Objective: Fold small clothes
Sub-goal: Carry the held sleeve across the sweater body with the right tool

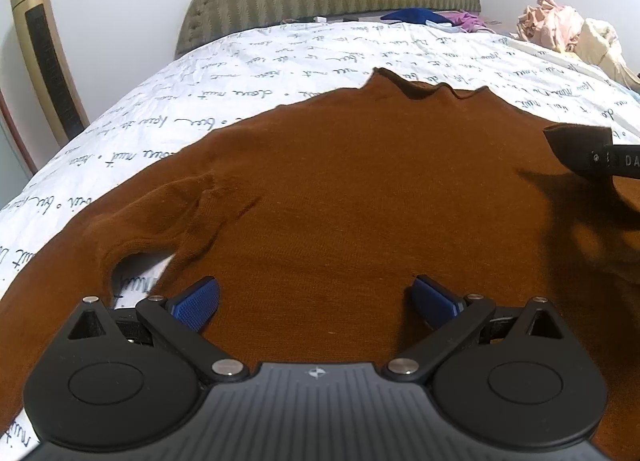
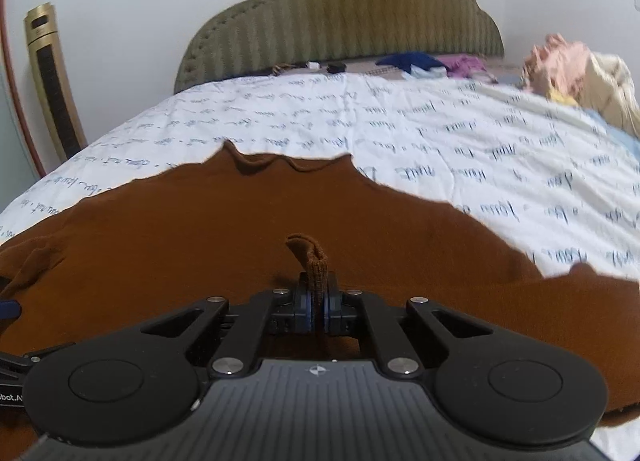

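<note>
A brown sweater (image 1: 340, 189) lies spread flat on the bed (image 1: 280, 57), its collar toward 12 o'clock. The right tongs (image 2: 316, 307) are clamped on a ribbed cuff, lifted over the body from the 3 o'clock side. The left tongs (image 1: 316, 301) hover wide apart and empty, nearer the rumpled sleeve at 9 o'clock, likely the next fold.

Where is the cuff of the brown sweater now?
In the right wrist view, the cuff is pinched in the shut right gripper, held above the brown sweater on the bed.
</note>
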Motion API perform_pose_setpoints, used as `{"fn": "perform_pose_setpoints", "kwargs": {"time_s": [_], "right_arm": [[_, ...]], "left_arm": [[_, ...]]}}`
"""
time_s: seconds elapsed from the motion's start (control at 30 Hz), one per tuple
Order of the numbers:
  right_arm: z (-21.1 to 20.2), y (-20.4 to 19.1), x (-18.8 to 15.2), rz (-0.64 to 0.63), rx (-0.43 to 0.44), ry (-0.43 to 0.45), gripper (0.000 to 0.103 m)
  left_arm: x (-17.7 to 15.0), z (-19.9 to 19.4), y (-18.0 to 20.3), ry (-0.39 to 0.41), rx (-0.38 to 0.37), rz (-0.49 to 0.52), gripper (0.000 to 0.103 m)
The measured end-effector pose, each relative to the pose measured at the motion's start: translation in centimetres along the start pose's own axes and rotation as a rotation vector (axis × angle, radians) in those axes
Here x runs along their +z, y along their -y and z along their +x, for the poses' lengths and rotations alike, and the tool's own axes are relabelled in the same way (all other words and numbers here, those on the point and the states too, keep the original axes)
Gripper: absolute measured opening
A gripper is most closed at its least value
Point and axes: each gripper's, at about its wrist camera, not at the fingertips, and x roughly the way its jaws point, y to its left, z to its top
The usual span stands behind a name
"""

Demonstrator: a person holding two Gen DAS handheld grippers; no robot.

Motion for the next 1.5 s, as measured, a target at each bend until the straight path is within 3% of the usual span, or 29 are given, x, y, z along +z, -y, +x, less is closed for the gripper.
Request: {"fn": "perform_pose_setpoints", "kwargs": {"time_s": [0.4, 1.07, 1.5], "right_arm": [[1.3, -3.4, 2.4, 0.018, 0.047, 0.03, 0.009], [5.0, -10.8, 4.2, -0.09, 0.092, 0.05, 0.009], [6.5, -15.6, 4.0, -0.137, 0.164, 0.031, 0.009]], "left_arm": [[0.0, 0.2, -2.5, -0.015, 0.043, -0.057, 0.103], [-0.9, -0.2, -3.6, -0.009, 0.024, -0.074, 0.103], [-1.6, -1.0, -4.9, -0.011, 0.009, -0.087, 0.103]]}}
